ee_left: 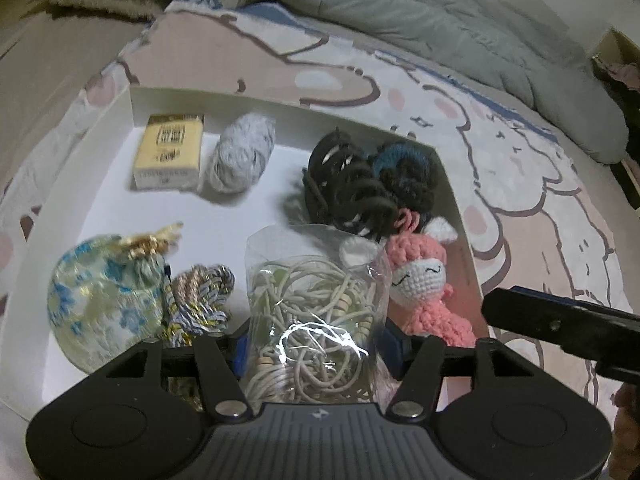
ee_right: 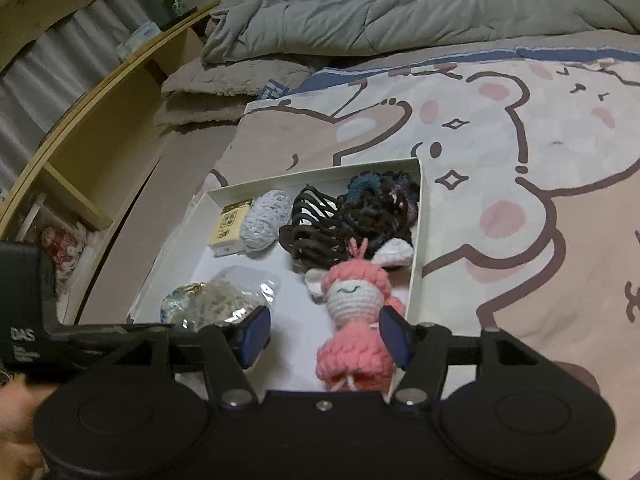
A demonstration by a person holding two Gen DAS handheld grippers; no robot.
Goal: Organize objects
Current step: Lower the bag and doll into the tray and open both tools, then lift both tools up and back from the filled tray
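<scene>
Two grippers over a white box of small items on a bed

Bed sheet (ee_right: pixel 500 184) with cartoon bear print, grey quilt (ee_right: pixel 360 4) bunched at the far end. White box (ee_left: pixel 108 120) sits on the sheet, shallow, open top — all the small things lie inside it.

Left gripper (ee_left: pixel 316 354) low over the near edge of the box, its jaws on either side of a clear bag of cord (ee_left: pixel 316 320). Bag fills the gap between the blue pads and they look to be pressing it; gripping the bag, bottom of the bag hidden behind the gripper body.

Right gripper (ee_right: pixel 324 338) with jaws spread wide, nothing clamped. Pink crochet doll (ee_right: pixel 356 320) lies between the pads, near the right one, in the box's near right corner — contact with that pad hard to tell.

Dark hair ties and claw clip pile (ee_left: pixel 360 184) in the far right part of the box, a blue scrunchie (ee_left: pixel 400 156) on its far side. Brocade pouch (ee_left: pixel 100 300), blue and gold, near left corner, braided cord knot (ee_left: pixel 200 300) touching it. Grey yarn ball (ee_left: pixel 240 156) far side, just beside a small yellow carton (ee_left: pixel 170 152) at far left.

Wooden shelf (ee_right: pixel 100 92) stands beside the bed on the left.
</scene>
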